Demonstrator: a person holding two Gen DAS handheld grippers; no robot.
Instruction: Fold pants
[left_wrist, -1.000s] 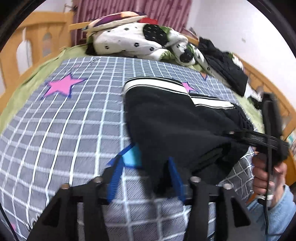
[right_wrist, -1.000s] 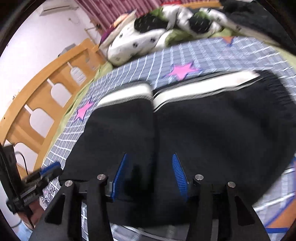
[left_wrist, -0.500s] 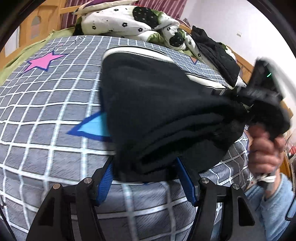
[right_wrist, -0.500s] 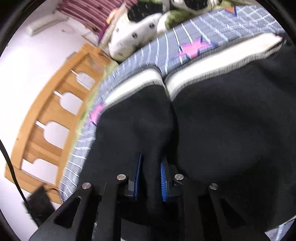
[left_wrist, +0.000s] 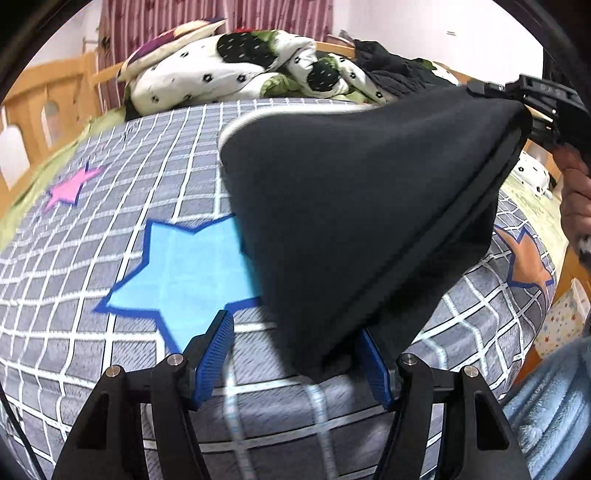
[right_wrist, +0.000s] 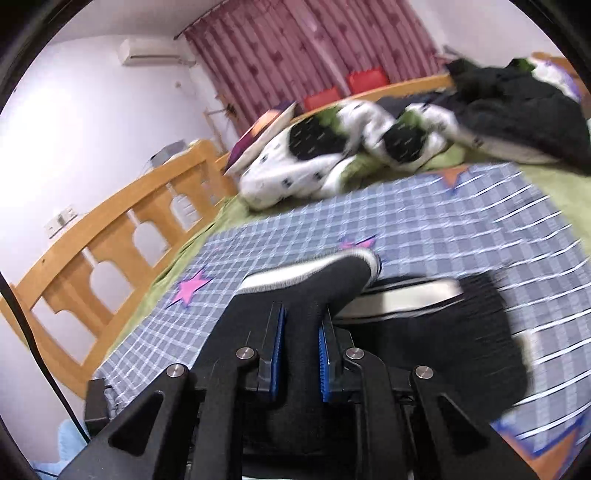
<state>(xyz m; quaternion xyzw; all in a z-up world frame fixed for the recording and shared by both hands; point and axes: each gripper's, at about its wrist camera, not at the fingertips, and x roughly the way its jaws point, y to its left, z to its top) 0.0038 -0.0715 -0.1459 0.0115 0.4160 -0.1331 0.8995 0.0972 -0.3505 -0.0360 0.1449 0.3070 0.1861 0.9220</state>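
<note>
The black pants (left_wrist: 354, 206) with white stripes lie on the checked bedspread (left_wrist: 110, 184), one corner lifted off it. My right gripper (right_wrist: 301, 354) is shut on a fold of the pants (right_wrist: 303, 332) and holds it raised; it also shows at the upper right of the left wrist view (left_wrist: 532, 107). My left gripper (left_wrist: 299, 354) is open, its blue pads either side of the lower hanging corner of the pants. The striped end (right_wrist: 406, 295) rests on the bed.
A crumpled white, black and green quilt (left_wrist: 236, 70) and dark clothes (right_wrist: 517, 107) lie at the bed's far end. A wooden bed rail (right_wrist: 122, 229) runs along the left of the right wrist view. The bed's near edge is just below my left gripper.
My right gripper closed on the pants and lifted that part up and away from the bed. My left gripper stayed open at the near corner as the fabric rose.
</note>
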